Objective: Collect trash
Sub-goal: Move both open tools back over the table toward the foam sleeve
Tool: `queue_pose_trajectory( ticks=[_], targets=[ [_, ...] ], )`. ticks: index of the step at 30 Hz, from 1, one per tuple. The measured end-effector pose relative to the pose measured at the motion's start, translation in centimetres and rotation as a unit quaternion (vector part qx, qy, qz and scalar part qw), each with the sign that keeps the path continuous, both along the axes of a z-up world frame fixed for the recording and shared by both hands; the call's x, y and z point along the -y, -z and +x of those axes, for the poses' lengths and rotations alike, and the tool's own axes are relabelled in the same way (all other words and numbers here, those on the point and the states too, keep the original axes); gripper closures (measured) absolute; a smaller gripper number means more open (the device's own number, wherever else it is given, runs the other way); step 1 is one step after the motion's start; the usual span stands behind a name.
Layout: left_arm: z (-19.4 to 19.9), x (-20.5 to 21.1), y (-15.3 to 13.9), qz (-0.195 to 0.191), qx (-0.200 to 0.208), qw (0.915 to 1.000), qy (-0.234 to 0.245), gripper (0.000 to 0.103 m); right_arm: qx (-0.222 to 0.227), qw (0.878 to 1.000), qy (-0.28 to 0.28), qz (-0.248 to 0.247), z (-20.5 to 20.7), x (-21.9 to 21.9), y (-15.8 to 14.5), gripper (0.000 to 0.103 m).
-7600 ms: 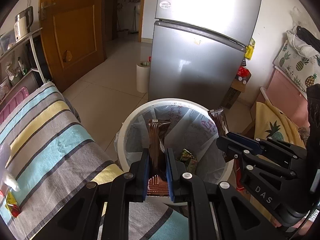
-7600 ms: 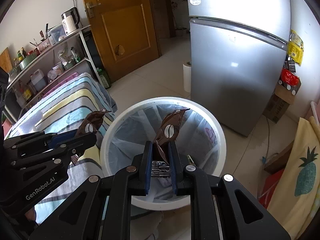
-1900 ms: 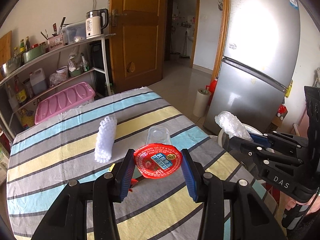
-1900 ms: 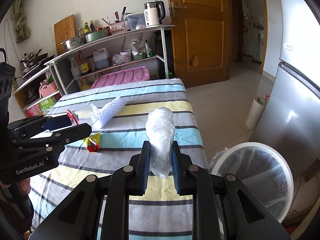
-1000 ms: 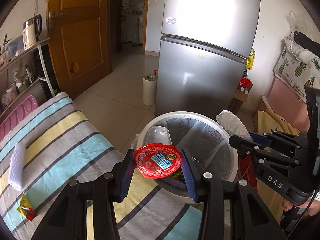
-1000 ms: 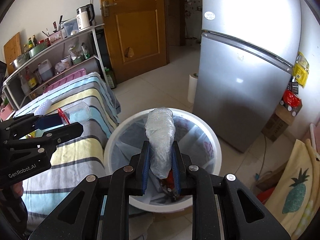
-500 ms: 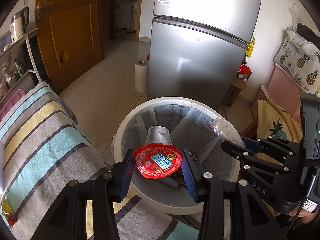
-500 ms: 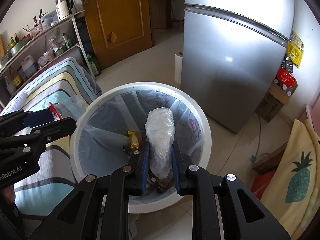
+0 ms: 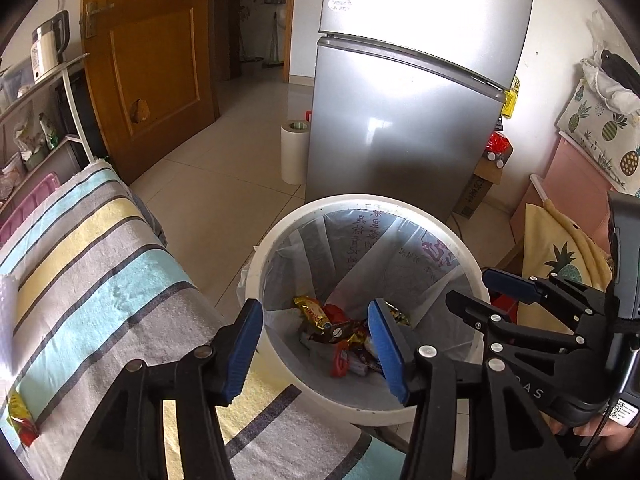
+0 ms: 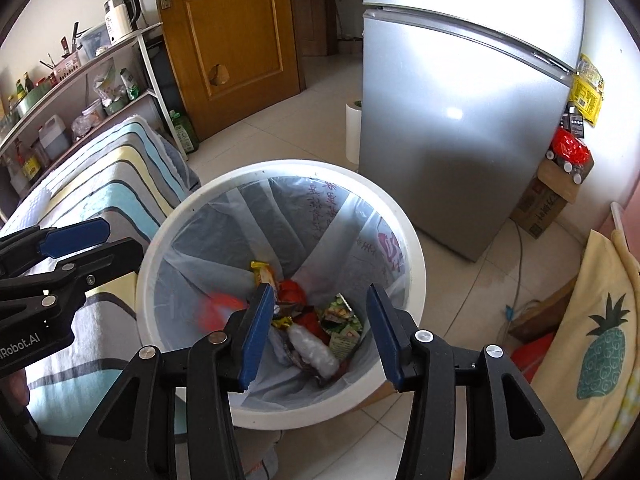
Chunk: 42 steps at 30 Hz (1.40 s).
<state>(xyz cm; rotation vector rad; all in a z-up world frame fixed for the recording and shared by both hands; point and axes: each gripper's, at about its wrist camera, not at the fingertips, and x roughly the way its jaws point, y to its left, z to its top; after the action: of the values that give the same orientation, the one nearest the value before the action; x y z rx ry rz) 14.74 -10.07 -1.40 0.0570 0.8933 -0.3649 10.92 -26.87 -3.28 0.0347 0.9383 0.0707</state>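
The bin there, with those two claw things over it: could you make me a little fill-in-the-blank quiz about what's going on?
1. Both the left gripper and the right gripper have their jaws ____.
2. The bin is lined with a clear plastic ____.
3. The big silver appliance right behind the bin is a ____.
4. The striped cloth beside the bin still has a small red and yellow ____ lying on it.

Missing words: open; bag; fridge; wrapper
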Motion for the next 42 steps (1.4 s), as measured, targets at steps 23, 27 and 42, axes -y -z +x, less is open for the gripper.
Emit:
queue_pose_trajectory(
  ticks=[23, 27, 42],
  targets=[
    [-4.4, -9.3, -4.5, -0.014, 0.055, 0.9951, -0.081, 0.048, 0.064, 0.997, -0.053, 0.008, -2.2, -6.7, -4.8, 0.054],
    [-5.2, -11.4, -5.0, -0.014, 0.060, 0.9934, -0.096, 0.048, 0.069, 0.995, -0.069, 0.011, -2.3, -8.3, -5.2, 0.054],
    [-8.0, -21.3, -5.3, -0.001, 0.065, 0.9793, -0.192, 0.048, 0.069, 0.984, -0.162, 0.024, -2.3, -17.1, -5.2, 0.054]
  ],
)
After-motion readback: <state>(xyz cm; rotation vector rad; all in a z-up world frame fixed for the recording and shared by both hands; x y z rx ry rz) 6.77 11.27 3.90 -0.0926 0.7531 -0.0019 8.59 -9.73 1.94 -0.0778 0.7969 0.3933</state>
